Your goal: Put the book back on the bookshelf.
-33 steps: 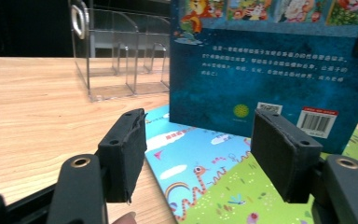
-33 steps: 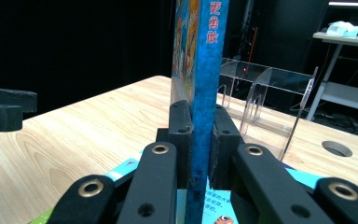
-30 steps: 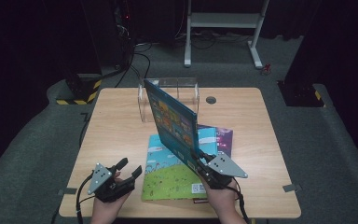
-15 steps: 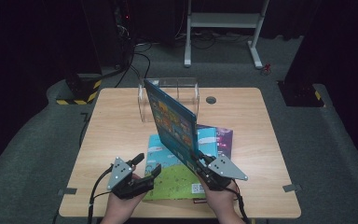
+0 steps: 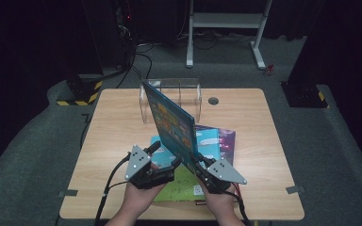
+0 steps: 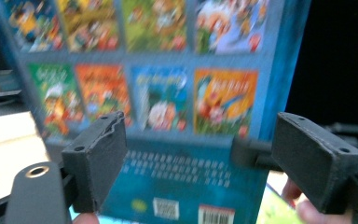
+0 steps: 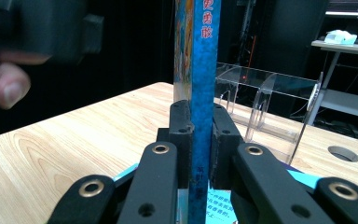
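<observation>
Nearest to us, our right gripper (image 5: 199,165) pinches the lower edge of the blue book (image 5: 172,123), jaws clamped hard on the spine and holding it upright above the table (image 5: 113,136). Our left gripper (image 5: 166,157) has just swung in from the left and lifted beside it, and its jaws have just been opening, now wide with nothing pressed between the pads (image 6: 98,156), only the back cover facing them. We judge it's lining up a second hold to steady the book. That cover is glossy, a grid of bright cartoon panels with a barcode low down. Beneath lie 3 flat books (image 5: 212,143), thin and slick. Farther off stands the clear acrylic rack (image 5: 188,96), hard-edged and see-through, likely where the book belongs.
</observation>
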Motion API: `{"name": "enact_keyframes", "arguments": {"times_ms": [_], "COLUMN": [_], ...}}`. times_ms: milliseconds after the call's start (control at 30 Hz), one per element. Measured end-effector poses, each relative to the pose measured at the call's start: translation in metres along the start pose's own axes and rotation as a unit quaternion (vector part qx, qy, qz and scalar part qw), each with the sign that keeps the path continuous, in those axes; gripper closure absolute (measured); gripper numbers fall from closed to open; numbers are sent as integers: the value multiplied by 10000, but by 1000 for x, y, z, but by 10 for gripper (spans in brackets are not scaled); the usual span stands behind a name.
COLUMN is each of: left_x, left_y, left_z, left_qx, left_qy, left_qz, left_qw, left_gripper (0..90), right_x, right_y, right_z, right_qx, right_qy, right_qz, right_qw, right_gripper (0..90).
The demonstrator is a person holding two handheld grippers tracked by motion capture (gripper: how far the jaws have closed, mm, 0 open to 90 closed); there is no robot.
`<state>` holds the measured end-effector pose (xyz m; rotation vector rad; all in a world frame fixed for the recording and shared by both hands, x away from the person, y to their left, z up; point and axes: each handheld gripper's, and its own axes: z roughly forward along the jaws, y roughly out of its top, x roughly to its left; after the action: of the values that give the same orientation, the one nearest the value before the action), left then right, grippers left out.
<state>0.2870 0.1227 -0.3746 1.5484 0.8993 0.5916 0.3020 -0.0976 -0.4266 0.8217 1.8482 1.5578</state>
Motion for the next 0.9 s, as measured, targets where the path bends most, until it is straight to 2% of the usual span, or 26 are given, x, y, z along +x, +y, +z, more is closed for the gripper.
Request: {"name": "enact_keyframes", "arguments": {"times_ms": [133, 400, 567, 733, 833, 900], "left_x": [-10, -23, -27, -27, -27, -27], "left_y": [10, 19, 21, 22, 22, 22], "left_z": [8, 23, 30, 32, 32, 31], "left_qx": [-109, -96, -76, -137, -128, -117], "left_qy": [-40, 41, 223, 433, 570, 590], "left_qz": [96, 207, 201, 99, 126, 131], "left_qw": [9999, 9997, 9995, 9989, 9982, 9981], "left_gripper": [167, 156, 151, 145, 143, 140], "right_x": [2, 5, 9, 13, 16, 20], "right_y": [0, -1, -1, -2, -1, -1], "right_z": [0, 1, 1, 1, 1, 2], "right_qx": [3, -15, -14, 3, 49, 84], "right_qy": [-12, -34, -35, -65, -81, -71], "right_qz": [2, -25, -120, -172, -270, -302], "right_qw": [10000, 10000, 9999, 9998, 9996, 9995], "right_gripper": [828, 828, 827, 826, 825, 819]}}
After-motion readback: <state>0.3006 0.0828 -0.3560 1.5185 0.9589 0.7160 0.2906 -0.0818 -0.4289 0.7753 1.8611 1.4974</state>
